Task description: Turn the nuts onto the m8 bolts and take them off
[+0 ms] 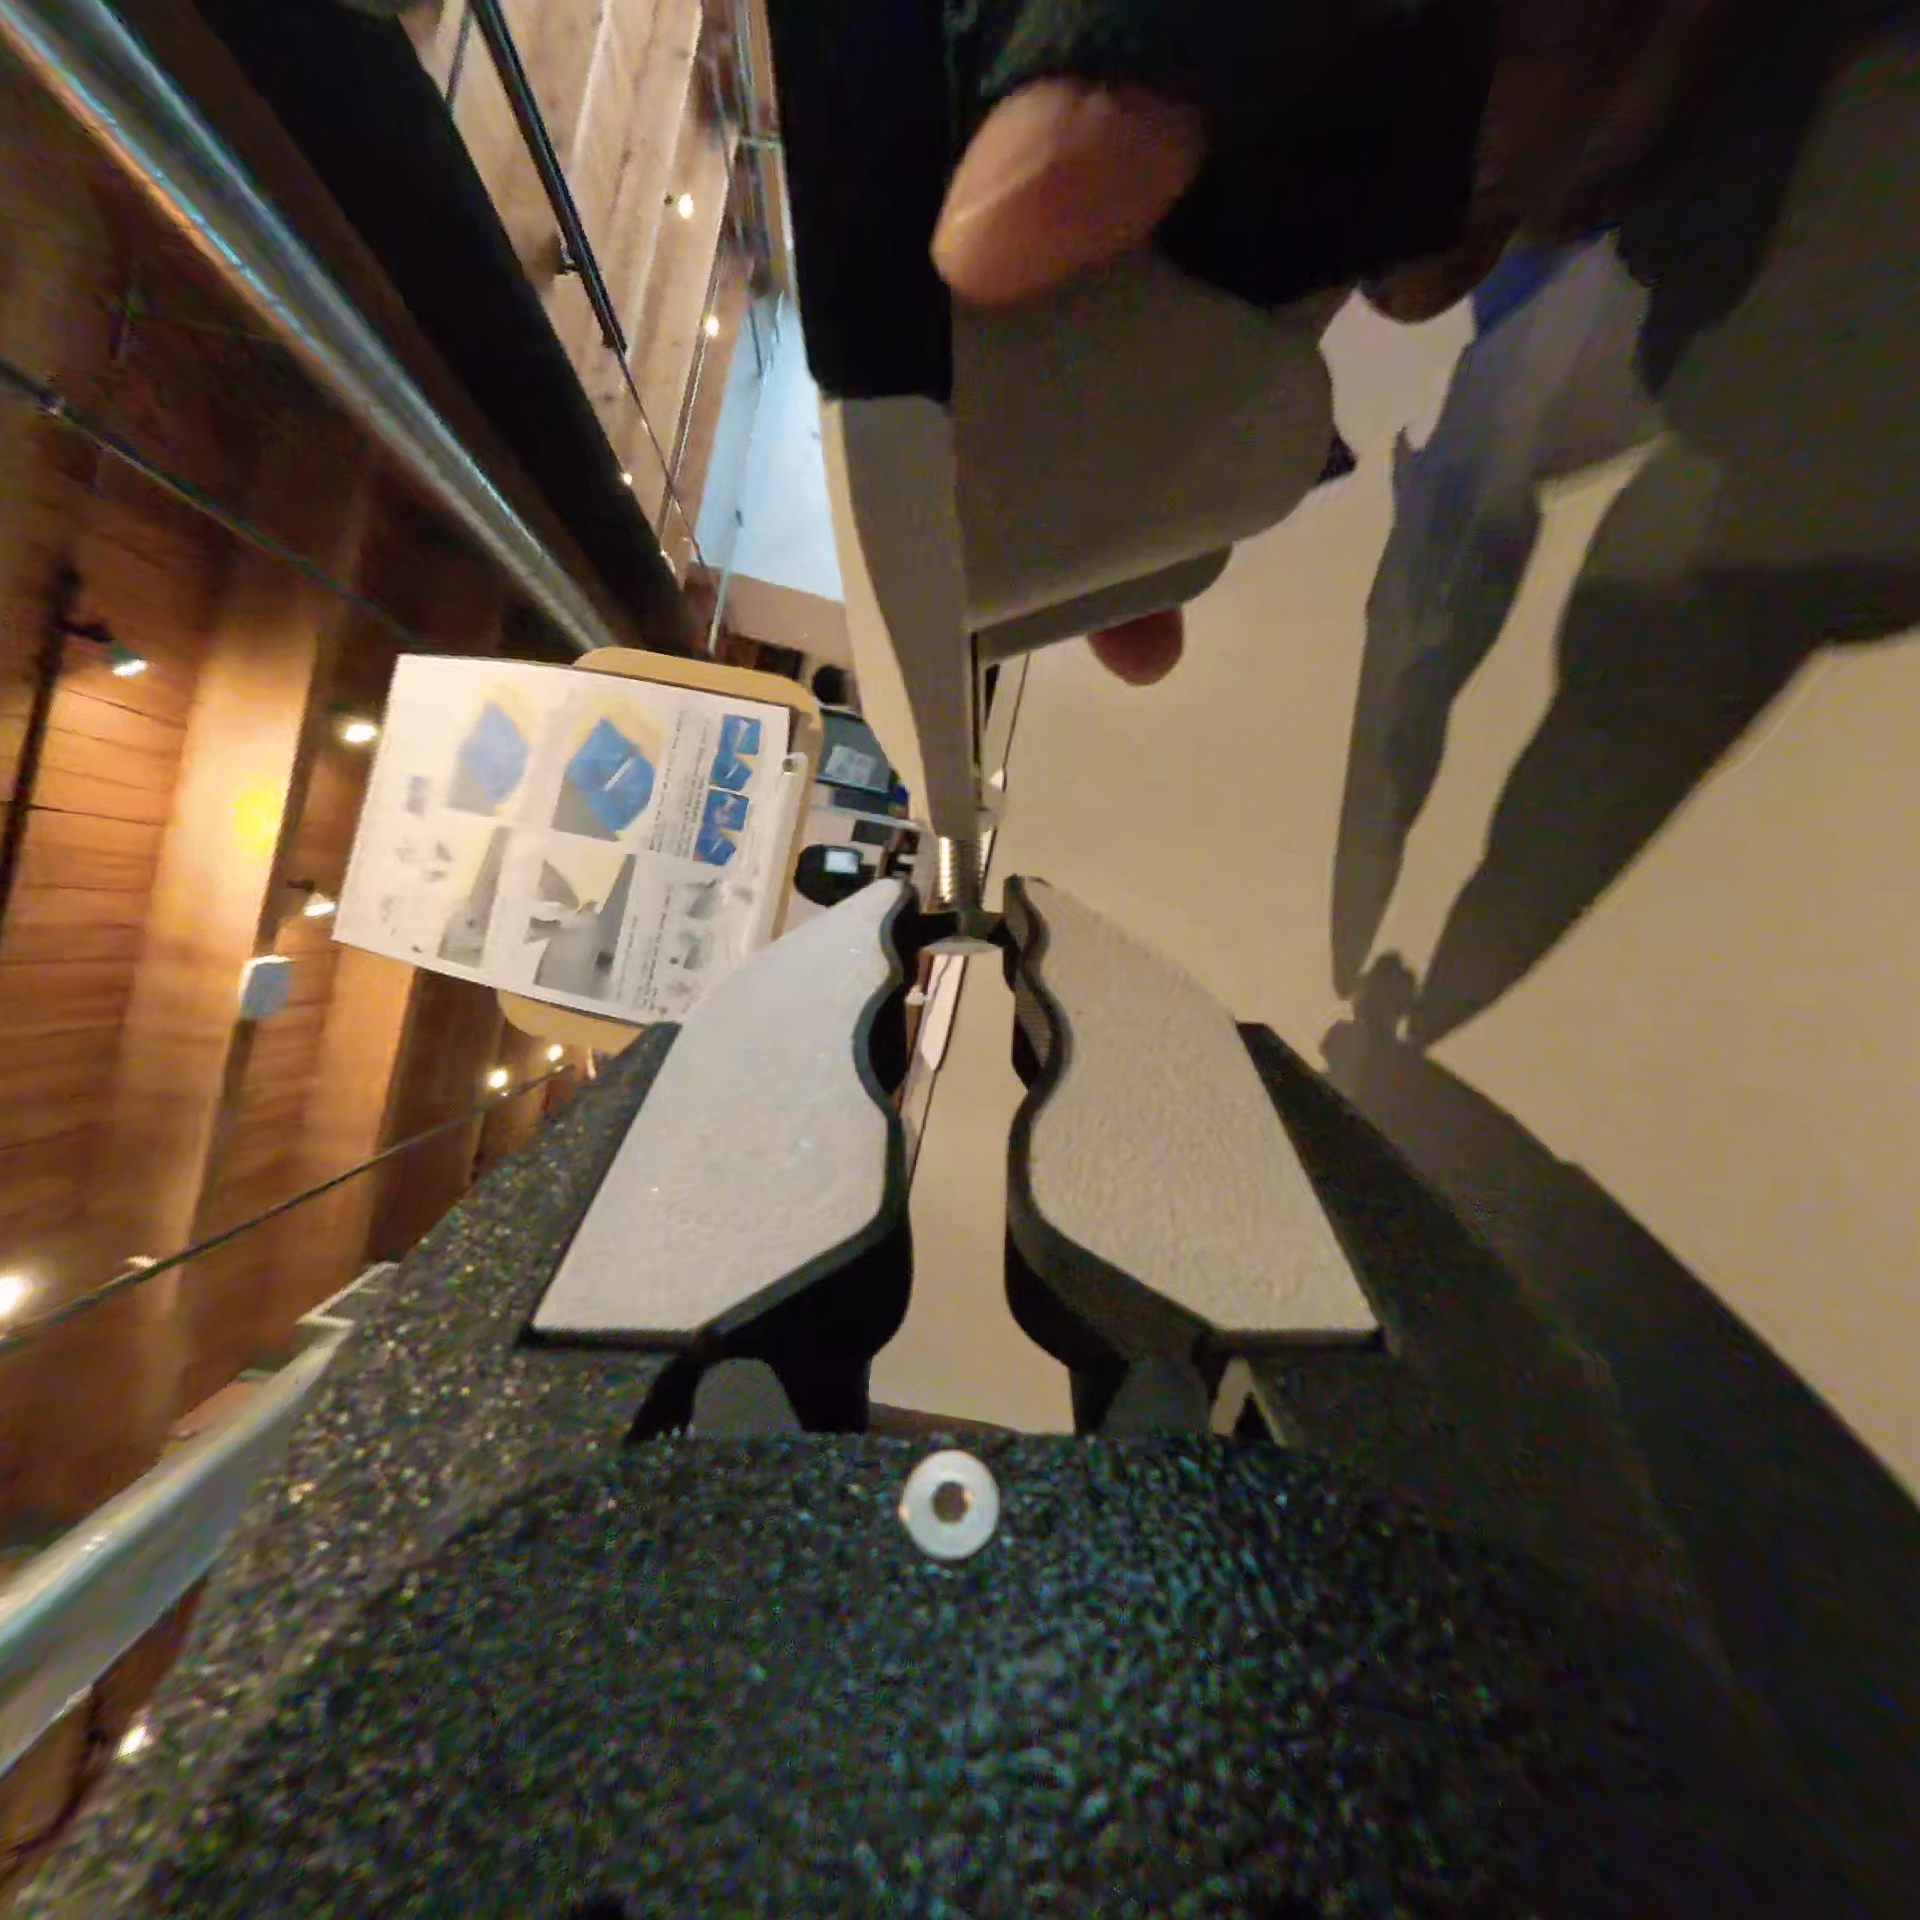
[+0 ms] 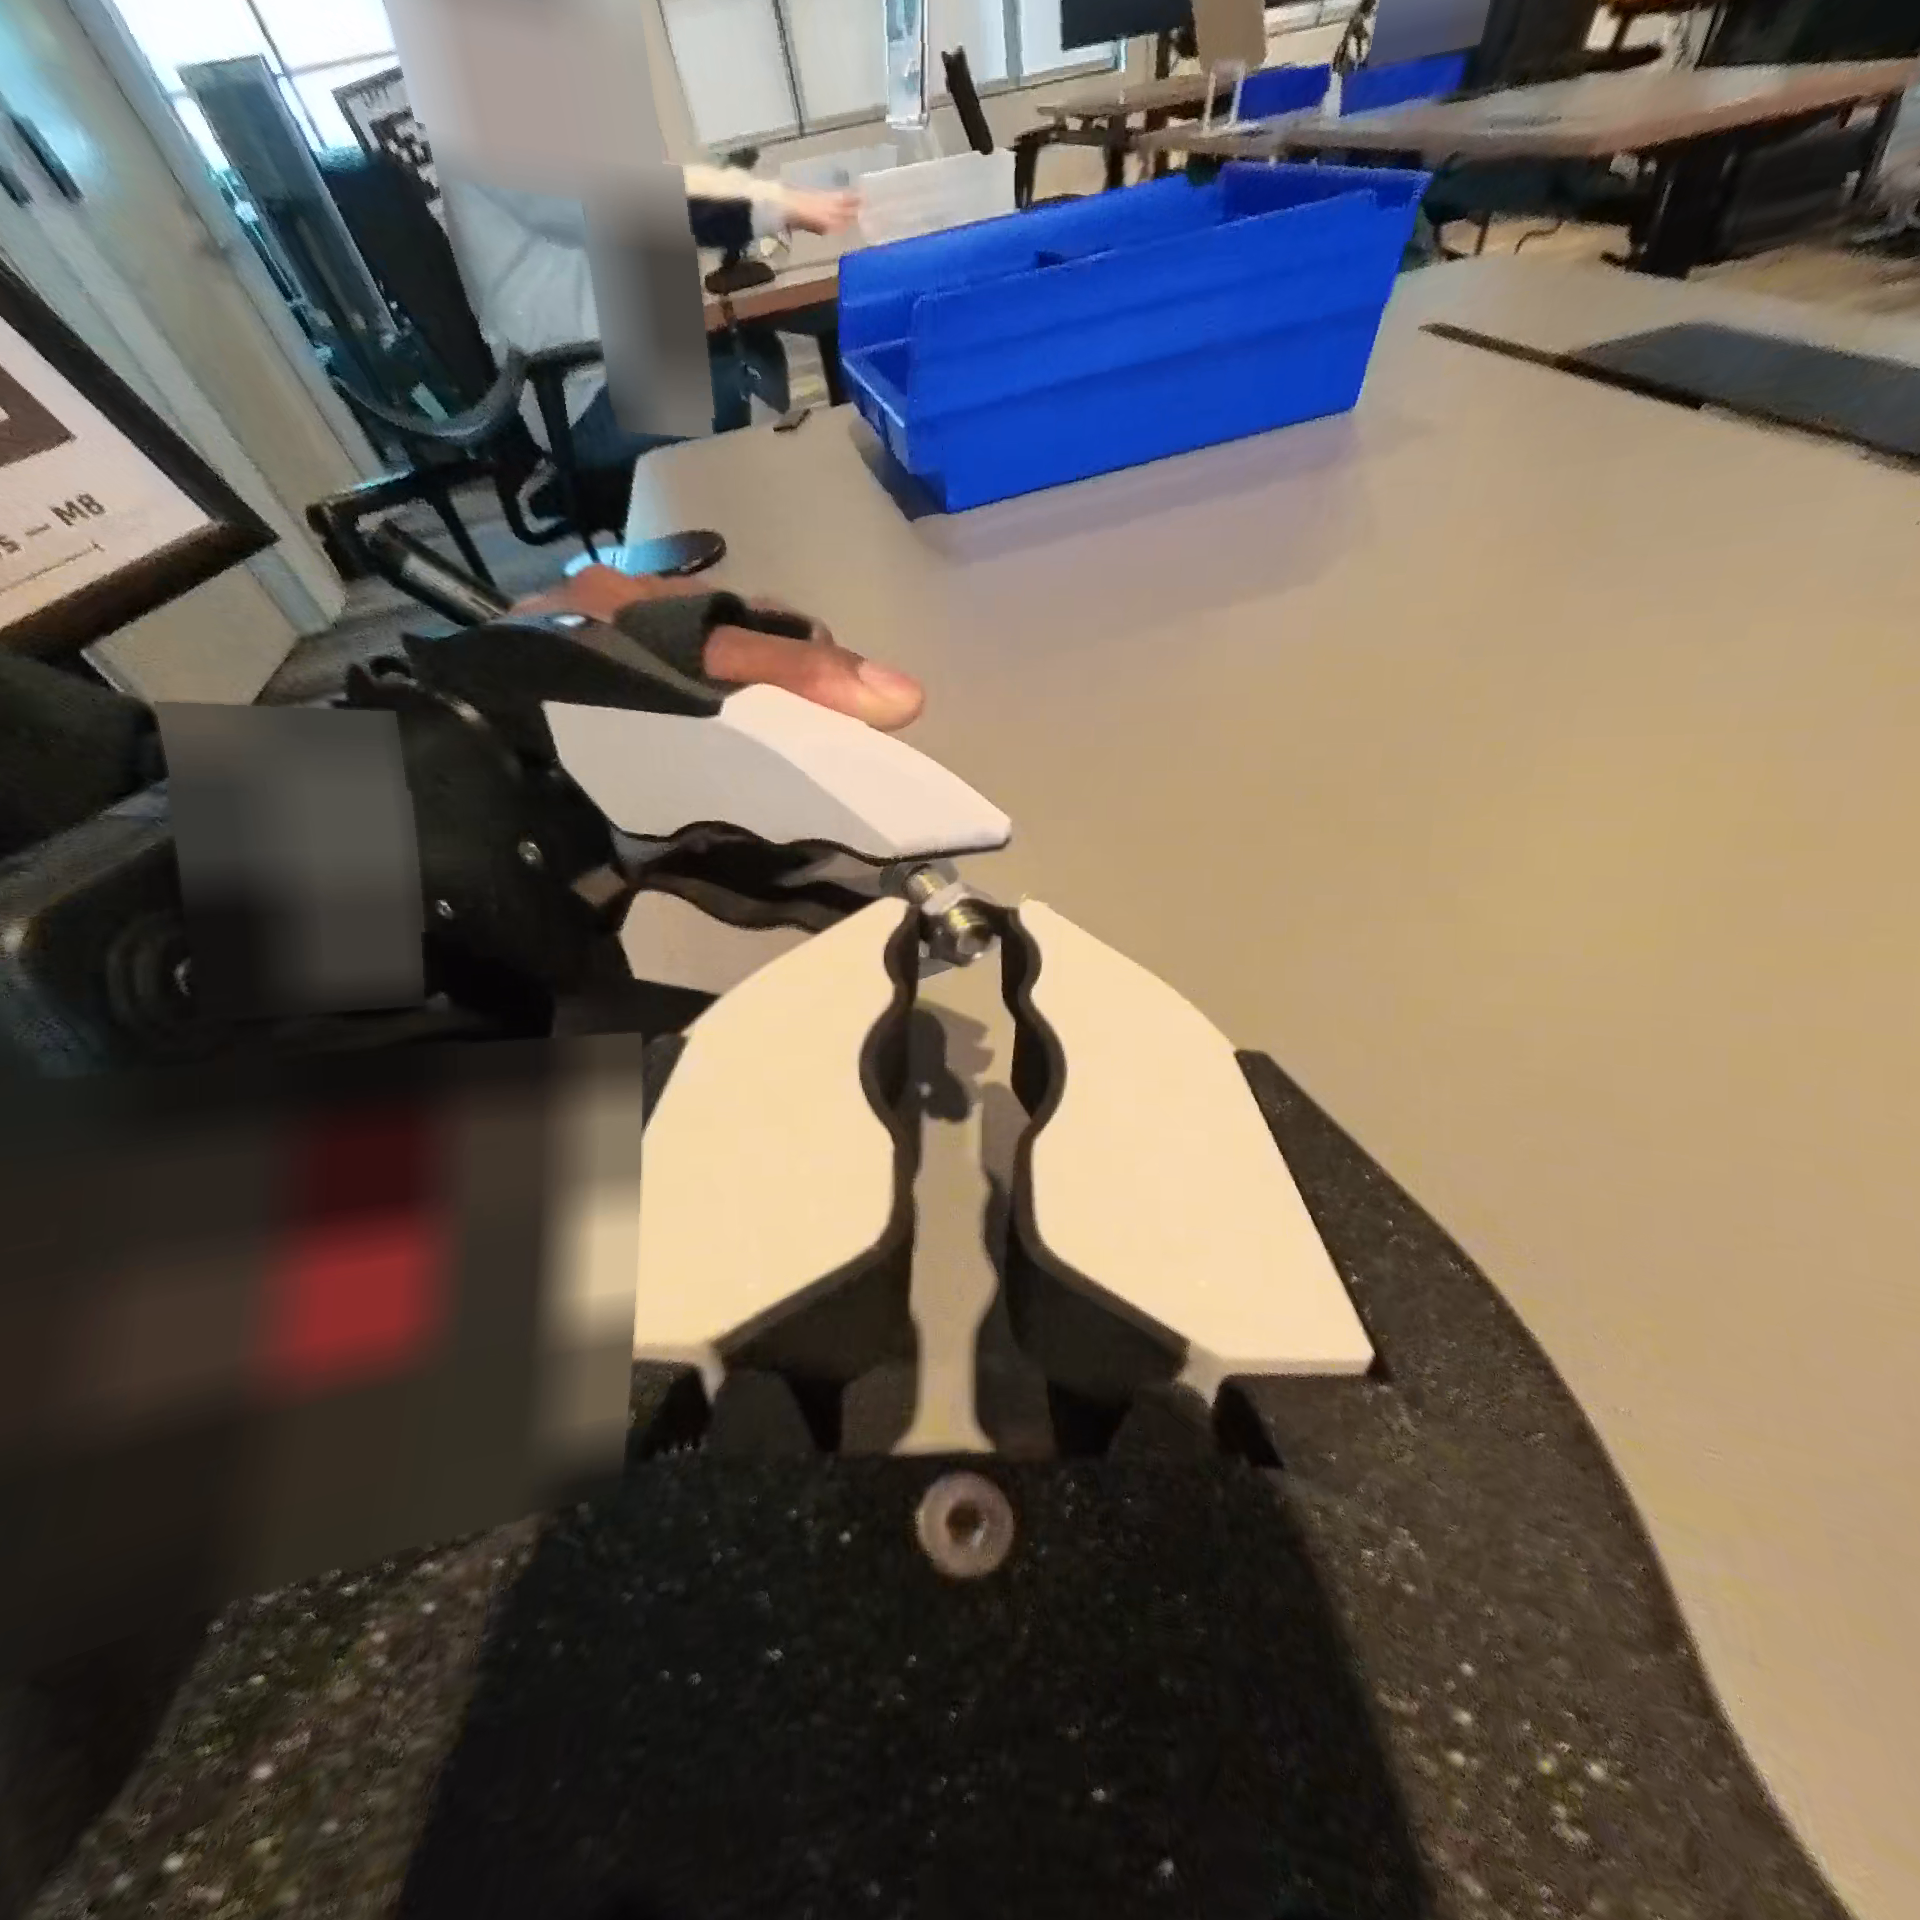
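In the left wrist view my left gripper [image 1: 958, 920] is shut on the head end of a silver M8 bolt [image 1: 961, 871]. Its threaded shaft points away toward my right gripper's [image 1: 961, 821] grey fingertips, which come in from above. In the right wrist view my right gripper [image 2: 961, 920] is closed around a silver nut [image 2: 943, 916] sitting on the bolt's threads [image 2: 977, 937]. The left gripper [image 2: 904, 873] enters from the left and holds the bolt's other end. Both are held a little above the beige table [image 2: 1455, 831].
Two blue plastic bins [image 2: 1122, 343] stand at the far side of the table. A black mat [image 2: 1766, 384] lies at the far right. A printed instruction sheet [image 1: 561, 831] stands at the left. A person sits on a chair [image 2: 499, 416] beyond the table's left edge. The tips of both grippers are at nearly the same place.
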Tool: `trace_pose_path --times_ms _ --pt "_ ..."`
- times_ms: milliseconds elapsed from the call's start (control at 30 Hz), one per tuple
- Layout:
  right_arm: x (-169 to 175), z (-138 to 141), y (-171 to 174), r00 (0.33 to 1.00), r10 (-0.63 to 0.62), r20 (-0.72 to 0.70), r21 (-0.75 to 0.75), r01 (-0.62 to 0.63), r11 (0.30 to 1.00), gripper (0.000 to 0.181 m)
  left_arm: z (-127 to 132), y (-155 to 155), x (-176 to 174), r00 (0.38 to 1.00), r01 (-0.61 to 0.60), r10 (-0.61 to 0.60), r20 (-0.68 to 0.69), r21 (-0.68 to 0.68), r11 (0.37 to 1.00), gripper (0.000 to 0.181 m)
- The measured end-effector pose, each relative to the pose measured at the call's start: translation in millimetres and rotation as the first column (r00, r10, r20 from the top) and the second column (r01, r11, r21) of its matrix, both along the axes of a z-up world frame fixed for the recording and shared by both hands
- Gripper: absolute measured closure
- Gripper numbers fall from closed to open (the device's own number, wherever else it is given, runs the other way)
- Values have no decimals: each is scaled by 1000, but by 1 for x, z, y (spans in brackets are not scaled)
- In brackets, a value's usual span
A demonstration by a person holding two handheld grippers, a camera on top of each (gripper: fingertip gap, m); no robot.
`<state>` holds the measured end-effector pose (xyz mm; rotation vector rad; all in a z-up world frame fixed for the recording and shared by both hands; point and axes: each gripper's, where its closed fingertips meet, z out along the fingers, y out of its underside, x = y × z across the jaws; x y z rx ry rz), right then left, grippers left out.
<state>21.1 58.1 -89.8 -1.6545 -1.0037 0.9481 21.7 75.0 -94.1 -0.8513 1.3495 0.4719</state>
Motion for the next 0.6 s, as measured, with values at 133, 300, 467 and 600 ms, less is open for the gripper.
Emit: trace_pose_path --times_ms 133,300,467,600 --pt "7 17 1 999 -16 -44 118 21 993 154 5 -2 -2 988 80 -57 142 -159 984 166" --pt "11 13 -3 998 -5 61 290 -13 957 155 7 -8 -2 956 212 -131 262 -311 926 167" --pt "3 6 -13 992 31 125 365 -75 928 157 1 -16 3 952 264 -183 246 -349 899 167" --pt "1 2 -12 991 30 132 312 -71 948 167 -3 -14 3 972 207 -166 166 -273 939 166"
